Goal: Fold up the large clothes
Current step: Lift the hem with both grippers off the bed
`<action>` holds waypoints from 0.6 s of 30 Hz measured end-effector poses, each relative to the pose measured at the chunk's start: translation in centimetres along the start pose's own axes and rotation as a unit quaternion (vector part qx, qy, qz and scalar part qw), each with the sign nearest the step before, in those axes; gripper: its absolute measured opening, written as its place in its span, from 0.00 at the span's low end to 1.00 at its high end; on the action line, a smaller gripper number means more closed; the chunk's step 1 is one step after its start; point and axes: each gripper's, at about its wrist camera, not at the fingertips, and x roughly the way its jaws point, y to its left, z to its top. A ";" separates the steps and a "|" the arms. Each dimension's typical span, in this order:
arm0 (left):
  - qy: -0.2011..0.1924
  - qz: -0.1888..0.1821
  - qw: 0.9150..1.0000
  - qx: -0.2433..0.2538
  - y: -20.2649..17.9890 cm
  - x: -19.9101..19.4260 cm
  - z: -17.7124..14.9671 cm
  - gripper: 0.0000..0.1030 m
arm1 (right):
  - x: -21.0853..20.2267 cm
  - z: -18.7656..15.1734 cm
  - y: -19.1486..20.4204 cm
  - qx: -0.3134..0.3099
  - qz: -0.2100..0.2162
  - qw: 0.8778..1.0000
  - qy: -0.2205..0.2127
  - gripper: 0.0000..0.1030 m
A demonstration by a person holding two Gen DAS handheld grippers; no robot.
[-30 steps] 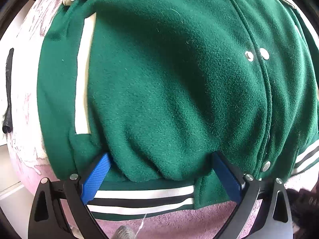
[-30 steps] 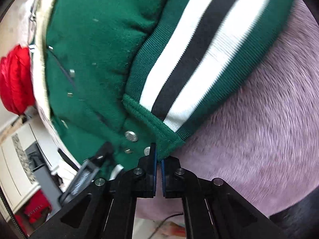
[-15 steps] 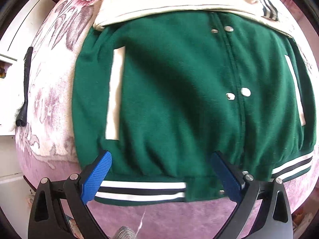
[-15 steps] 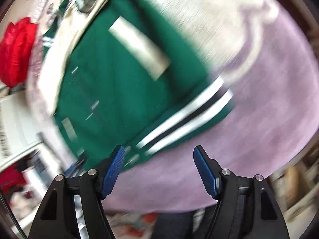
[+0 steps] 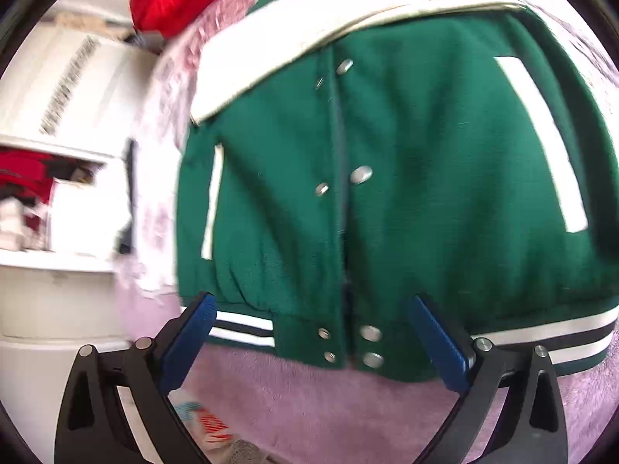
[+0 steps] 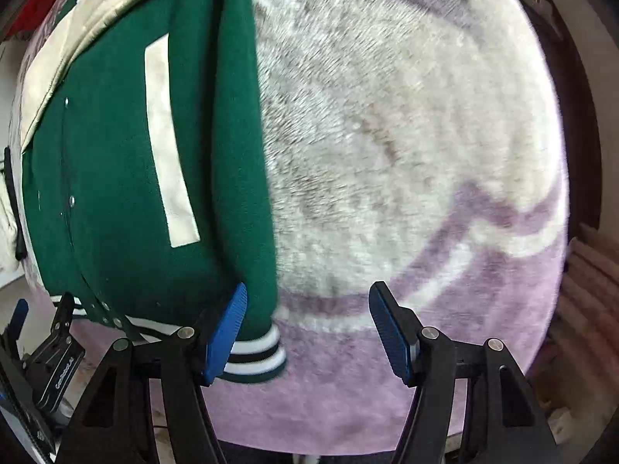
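On pink blanket [image 6: 387, 386]: green jacket [image 5: 406, 193] flat, snaps up.
Left gripper [image 5: 309, 332] spread wide over striped hem [image 5: 240, 326], empty; right gripper [image 6: 305, 328] also wide, empty.

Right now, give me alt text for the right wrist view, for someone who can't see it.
A green varsity jacket lies flat on a pink-and-white fuzzy blanket, filling the left side. The right hand-held gripper hangs open over the jacket's striped hem corner, holding nothing.
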 end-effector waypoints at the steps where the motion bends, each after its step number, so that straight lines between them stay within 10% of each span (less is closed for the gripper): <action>1: -0.003 0.010 1.000 0.010 -1.5 -1.3 0.0 1.00 | -1.4 -0.2 -1.7 -0.005 -0.014 1.000 -0.008 0.66; 11: 0.005 -0.020 0.995 0.099 -19.3 -7.9 -1.6 1.00 | -6.4 1.1 -18.9 0.084 -0.056 0.995 -0.010 0.66; 18: 0.037 -0.001 0.997 0.072 -21.7 -4.2 -1.3 1.00 | -7.0 7.3 -21.3 0.102 -0.045 0.994 -0.023 0.66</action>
